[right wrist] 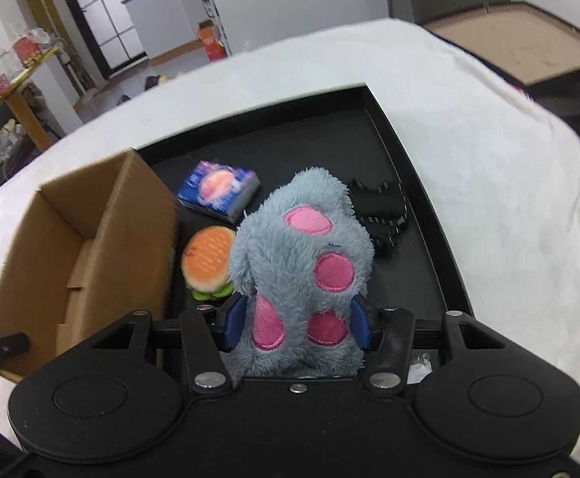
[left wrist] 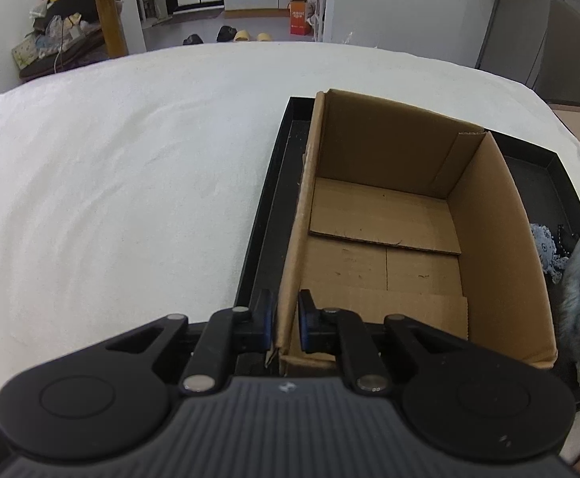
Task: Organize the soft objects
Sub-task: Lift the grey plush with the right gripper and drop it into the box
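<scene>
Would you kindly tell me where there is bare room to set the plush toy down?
The cardboard box is empty inside. The black tray's far end, beyond the blue packet, is bare. Between the box wall and the black toy it is crowded with the burger toy and plush toy.

Beyond the white-covered bed (left wrist: 130, 159) stand a cluttered yellow table (left wrist: 106, 12), an orange box (left wrist: 300, 18) and several shoes (left wrist: 226, 34) (on the floor).
</scene>
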`<state>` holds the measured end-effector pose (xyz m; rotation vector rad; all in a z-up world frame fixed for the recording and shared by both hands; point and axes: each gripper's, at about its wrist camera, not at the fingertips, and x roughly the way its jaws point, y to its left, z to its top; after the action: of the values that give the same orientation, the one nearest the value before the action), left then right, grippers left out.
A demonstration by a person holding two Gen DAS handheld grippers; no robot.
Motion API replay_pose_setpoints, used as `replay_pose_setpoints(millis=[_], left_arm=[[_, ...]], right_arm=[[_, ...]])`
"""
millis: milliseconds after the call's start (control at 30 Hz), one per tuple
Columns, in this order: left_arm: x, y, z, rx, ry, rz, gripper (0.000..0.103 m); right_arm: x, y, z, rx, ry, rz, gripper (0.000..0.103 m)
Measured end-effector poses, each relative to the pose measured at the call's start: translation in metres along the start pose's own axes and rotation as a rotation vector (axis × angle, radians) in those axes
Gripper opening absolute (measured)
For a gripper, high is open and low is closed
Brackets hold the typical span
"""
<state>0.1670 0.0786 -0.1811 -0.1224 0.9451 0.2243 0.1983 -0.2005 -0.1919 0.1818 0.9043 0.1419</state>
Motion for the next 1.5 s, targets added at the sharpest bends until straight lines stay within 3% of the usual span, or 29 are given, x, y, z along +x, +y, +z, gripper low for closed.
replay_pose_setpoints(millis=[533,700,933,1233,1500], left_arm=[[-0.008,0.016,-0.002,-0.090,-0.046,-0.077,0.012],[-0.010,0.021,-0.004,-0.103,-0.054,-0.104,0.012],[-0.009,0.026,-0.003,-0.129,-0.056,-0.126,0.013],[-0.010,0.037,-0.005,-0.156,-0.060,-0.165,0.013],[-0.006,0.043,-0.005,-0.174,-0.060,-0.180,0.013]], right_arm=[[-0.043,0.050,0.026,-0.190,-0.089,0.070,0.051],[-0.052,0.069,0.032,-0.319,-0.088,0.136,0.052],[-0.061,0.108,0.040,-0.539,-0.090,0.161,0.052],[-0.052,0.152,0.043,-0.703,-0.060,0.172,0.052],[-0.032,0.177,0.032,-0.801,0.029,0.218,0.053]])
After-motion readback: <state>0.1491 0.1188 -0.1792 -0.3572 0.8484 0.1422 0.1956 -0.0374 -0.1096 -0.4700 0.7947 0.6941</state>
